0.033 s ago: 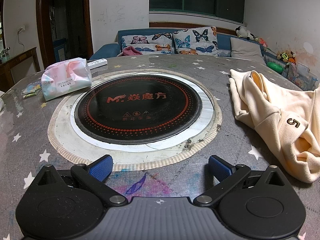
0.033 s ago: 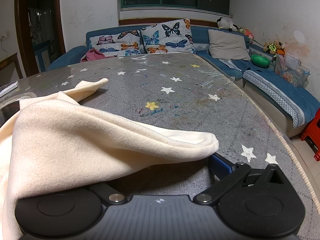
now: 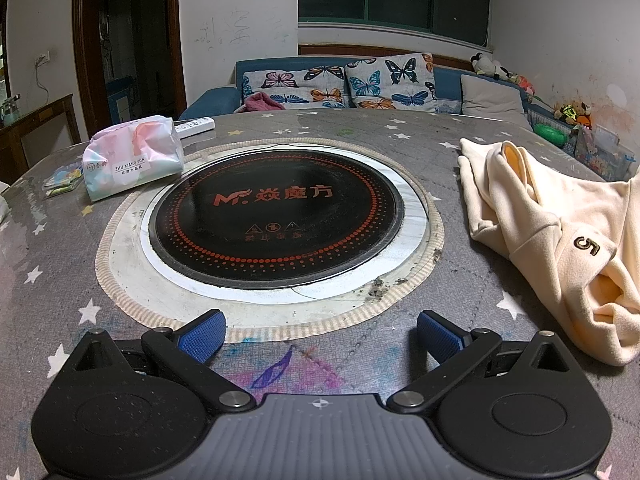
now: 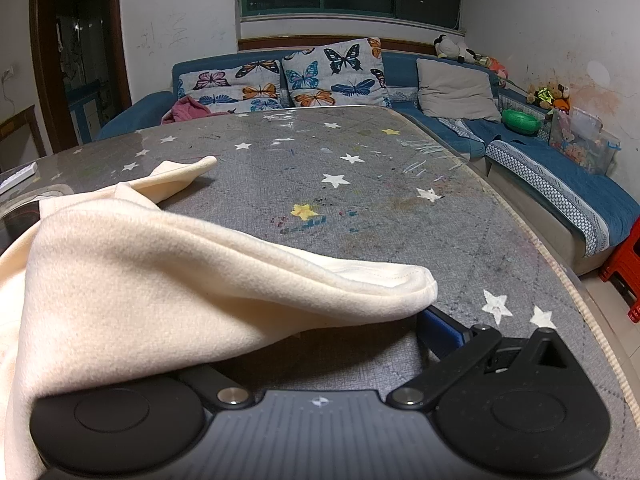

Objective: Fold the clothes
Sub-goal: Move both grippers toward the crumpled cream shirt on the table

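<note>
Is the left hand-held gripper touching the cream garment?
Apart. The left wrist view shows the left hand-held gripper open, with bare tablecloth between it and the cream garment.

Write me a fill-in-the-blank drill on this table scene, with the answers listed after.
1. The number stitched on the cream garment is ____.
2. The left claw is wide open and holds ____.
3. The pillows on the blue sofa are printed with ____.
4. The tissue pack lies to the ____ of the round black cooktop in the left wrist view.

Missing words: 5; nothing; butterflies; left
</note>
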{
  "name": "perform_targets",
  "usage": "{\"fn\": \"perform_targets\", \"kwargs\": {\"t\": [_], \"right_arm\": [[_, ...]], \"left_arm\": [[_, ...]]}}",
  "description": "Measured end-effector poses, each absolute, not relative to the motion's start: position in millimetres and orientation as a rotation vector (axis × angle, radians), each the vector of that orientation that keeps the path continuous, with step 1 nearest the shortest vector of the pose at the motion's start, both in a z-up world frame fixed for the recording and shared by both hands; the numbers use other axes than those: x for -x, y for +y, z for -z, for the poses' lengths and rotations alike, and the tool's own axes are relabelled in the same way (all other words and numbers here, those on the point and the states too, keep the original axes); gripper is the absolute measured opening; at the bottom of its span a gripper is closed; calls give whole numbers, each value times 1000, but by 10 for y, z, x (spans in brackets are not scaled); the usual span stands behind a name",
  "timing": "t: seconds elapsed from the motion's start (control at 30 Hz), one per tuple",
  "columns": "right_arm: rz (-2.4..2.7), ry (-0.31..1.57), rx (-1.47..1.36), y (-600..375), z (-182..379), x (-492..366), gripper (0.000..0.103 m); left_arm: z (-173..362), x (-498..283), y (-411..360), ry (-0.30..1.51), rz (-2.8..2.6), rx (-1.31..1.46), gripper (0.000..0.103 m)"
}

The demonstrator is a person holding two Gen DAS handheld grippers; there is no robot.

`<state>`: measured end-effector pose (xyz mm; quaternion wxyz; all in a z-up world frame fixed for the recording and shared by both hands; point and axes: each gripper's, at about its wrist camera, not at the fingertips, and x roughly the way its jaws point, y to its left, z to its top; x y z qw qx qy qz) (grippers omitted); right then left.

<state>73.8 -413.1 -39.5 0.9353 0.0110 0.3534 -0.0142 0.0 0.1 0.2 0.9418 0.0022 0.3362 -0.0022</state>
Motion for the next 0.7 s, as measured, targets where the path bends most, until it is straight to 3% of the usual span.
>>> {"fn": "perform_targets", "kwargs": {"t": [0.7], "right_arm": [[68,705,12,-4290,244,130,103]], "left_arm": [[-11,20,-35,685,-21,-12,103]]}}
